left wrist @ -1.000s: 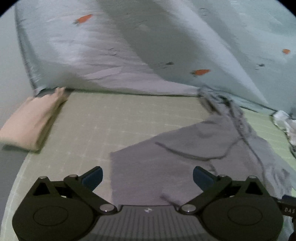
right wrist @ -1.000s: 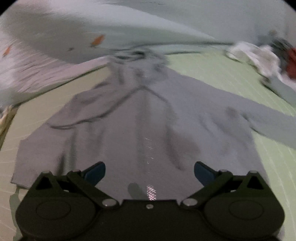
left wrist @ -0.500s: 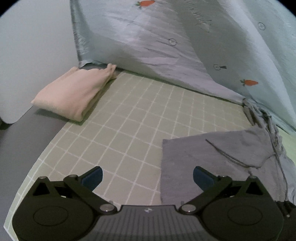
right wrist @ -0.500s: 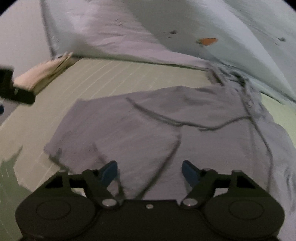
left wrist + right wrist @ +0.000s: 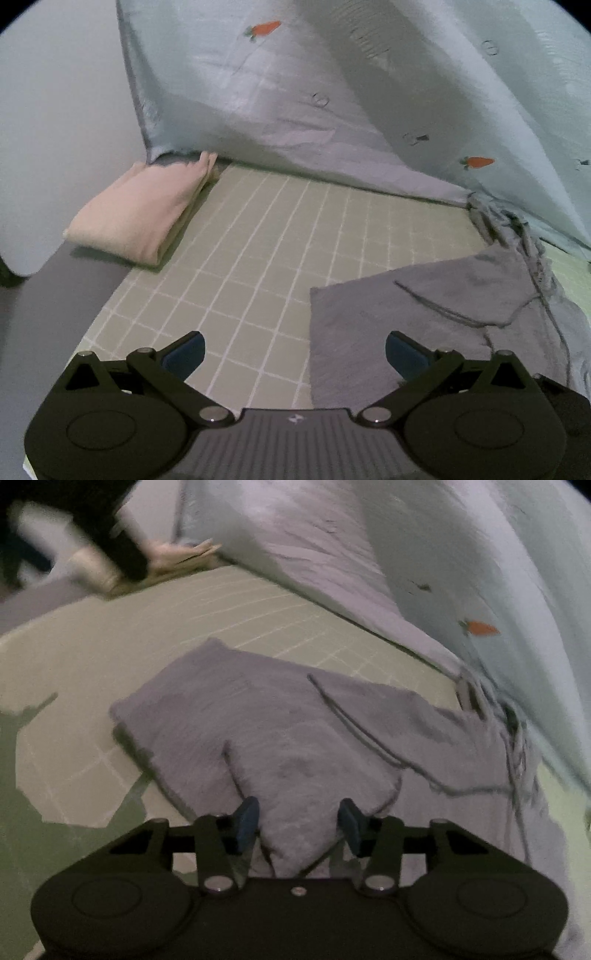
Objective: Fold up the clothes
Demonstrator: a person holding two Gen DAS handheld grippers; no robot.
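A grey long-sleeved garment (image 5: 424,310) lies spread on the green gridded mat (image 5: 258,251), its left sleeve folded across the body. My left gripper (image 5: 293,356) hovers open above the garment's left edge, with nothing between its fingers. My right gripper (image 5: 299,823) is low over a folded part of the grey garment (image 5: 280,746). Its jaws are closing with a ridge of the grey cloth between the blue pads (image 5: 246,821), and the pads do not visibly press on it. The garment's neck end (image 5: 491,709) is bunched against the hanging sheet.
A folded pale pink garment (image 5: 144,214) lies at the mat's far left corner. A light blue sheet with carrot prints (image 5: 332,92) hangs along the mat's far side. A person's dark sleeve and the other gripper (image 5: 107,542) show blurred at top left of the right wrist view.
My right gripper has swung left over the garment, sunk onto it and narrowed its jaws from wide open. My left gripper has drifted left, so more bare mat and the pink garment show.
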